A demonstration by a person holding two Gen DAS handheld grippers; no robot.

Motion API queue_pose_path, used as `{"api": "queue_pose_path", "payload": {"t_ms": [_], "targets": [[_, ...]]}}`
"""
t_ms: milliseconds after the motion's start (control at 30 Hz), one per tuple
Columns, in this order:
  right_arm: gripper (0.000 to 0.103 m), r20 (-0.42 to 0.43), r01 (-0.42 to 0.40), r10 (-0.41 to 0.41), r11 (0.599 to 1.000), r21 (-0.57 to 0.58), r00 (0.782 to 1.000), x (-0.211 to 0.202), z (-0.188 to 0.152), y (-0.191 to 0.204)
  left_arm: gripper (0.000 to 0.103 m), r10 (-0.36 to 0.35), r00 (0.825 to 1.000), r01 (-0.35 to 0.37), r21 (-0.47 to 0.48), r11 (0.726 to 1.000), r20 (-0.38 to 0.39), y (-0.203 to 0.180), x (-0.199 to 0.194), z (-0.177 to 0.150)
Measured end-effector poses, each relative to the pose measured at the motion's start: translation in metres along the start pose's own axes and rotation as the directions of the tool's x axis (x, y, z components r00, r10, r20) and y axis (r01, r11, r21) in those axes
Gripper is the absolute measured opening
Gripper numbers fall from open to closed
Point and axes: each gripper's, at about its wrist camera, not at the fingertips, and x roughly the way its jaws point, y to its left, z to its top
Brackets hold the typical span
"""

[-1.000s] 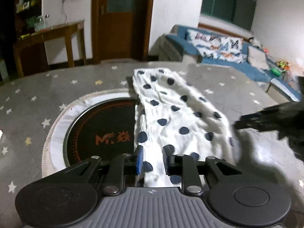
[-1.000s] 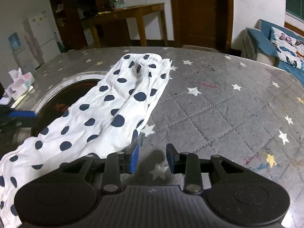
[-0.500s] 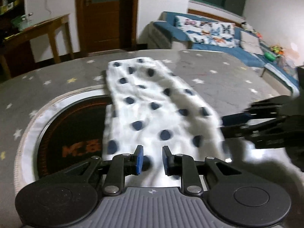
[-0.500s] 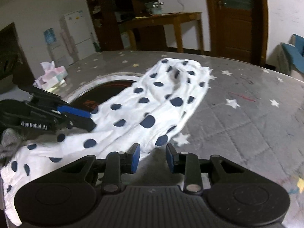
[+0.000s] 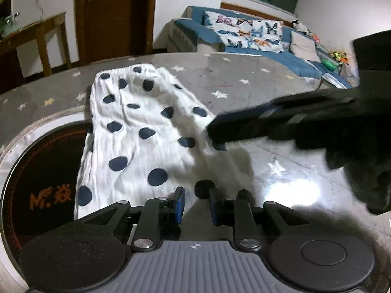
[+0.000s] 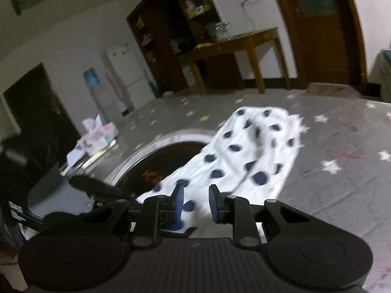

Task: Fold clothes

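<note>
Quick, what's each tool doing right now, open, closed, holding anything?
Left tool: narrowly open over the polka-dot garment, pads not pressing it.
Right tool: jaws closing, garment edge between them, not yet pinched.

Right of my left gripper [image 5: 195,205]: bare table [image 5: 281,112], but right gripper [image 5: 220,136] crosses ahead; tissue box [image 6: 101,134] far left.

Garment [image 5: 136,131] lying lengthwise on the table [image 5: 281,112], its near part over the table's round inset plate [image 5: 44,185], tissue box [image 6: 101,134] on the table left of the plate, side table [image 6: 244,48] and door [image 6: 325,29] behind the table, sofa [image 5: 244,36] behind it to the right.
</note>
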Motion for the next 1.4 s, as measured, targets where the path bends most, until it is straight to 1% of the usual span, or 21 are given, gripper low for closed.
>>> {"api": "queue_pose_path", "payload": {"t_ms": [100,167,267,400,567,600,667,700,800,867,1000,1100,1200,1300,1400], "targets": [[0.023,-0.011,0.078,-0.078,0.997,-0.002,0.997,-0.01,-0.006,-0.014,0.023,-0.001,1.0,0.001,-0.02,1.0,0.002,0.006,0.001,-0.001],[0.023,-0.032,0.09,-0.09,0.996,0.003,0.995,-0.016,-0.014,-0.021,0.023,-0.005,1.0,0.005,-0.025,1.0,0.006,0.009,0.001,-0.001],[0.023,-0.066,0.064,-0.064,0.998,-0.003,0.996,-0.02,-0.03,-0.022,0.024,-0.008,1.0,0.009,-0.029,1.0,0.012,0.01,0.001,-0.002],[0.023,-0.099,0.031,-0.035,0.999,-0.039,0.994,-0.015,-0.044,-0.016,0.024,-0.01,1.0,0.011,-0.04,0.999,0.015,0.011,0.0,-0.003],[0.023,-0.091,0.009,-0.011,0.999,-0.031,0.996,-0.003,-0.046,-0.016,0.025,-0.004,1.0,0.005,-0.036,0.999,0.02,0.01,0.0,-0.004],[0.022,-0.088,0.003,-0.006,0.999,-0.032,0.996,-0.002,-0.046,-0.015,0.025,-0.003,1.0,0.003,-0.035,0.999,0.021,0.01,0.0,-0.004],[0.01,-0.091,0.004,-0.008,0.999,-0.037,0.996,-0.002,-0.048,-0.012,0.025,0.001,1.0,0.0,-0.031,1.0,0.024,0.009,0.0,-0.005],[0.006,-0.093,0.012,-0.015,0.999,-0.041,0.996,-0.002,-0.048,-0.01,0.025,0.001,1.0,0.0,-0.029,1.0,0.025,0.009,0.0,-0.005],[0.004,-0.093,0.067,-0.074,0.995,-0.078,0.993,-0.011,-0.048,-0.003,0.026,0.001,1.0,0.0,-0.039,0.999,0.025,0.011,0.0,-0.005],[0.004,-0.088,0.084,-0.092,0.993,-0.084,0.992,-0.021,-0.047,-0.001,0.026,-0.002,1.0,0.003,-0.047,0.999,0.025,0.014,-0.002,-0.006],[0.002,-0.143,0.136,-0.153,0.983,-0.121,0.978,-0.02,-0.053,-0.001,0.026,0.01,1.0,-0.009,-0.06,0.998,0.025,0.02,-0.005,-0.008],[0.003,-0.126,0.158,-0.175,0.978,-0.135,0.976,-0.024,-0.049,0.0,0.025,0.021,1.0,-0.02,-0.069,0.997,0.018,0.024,-0.009,-0.008],[0.007,-0.07,0.171,-0.183,0.974,-0.149,0.981,-0.029,-0.037,0.005,0.024,0.029,0.999,-0.027,-0.067,0.997,0.033,0.027,-0.016,-0.004],[0.01,-0.037,0.149,-0.157,0.974,-0.169,0.987,-0.022,-0.024,0.014,0.024,0.042,0.997,-0.038,-0.077,0.996,0.059,0.031,-0.019,0.002],[0.013,-0.05,0.119,-0.13,0.976,-0.183,0.99,-0.002,-0.02,0.02,0.024,0.065,0.996,-0.059,-0.105,0.993,0.054,0.04,-0.012,0.008]]}}
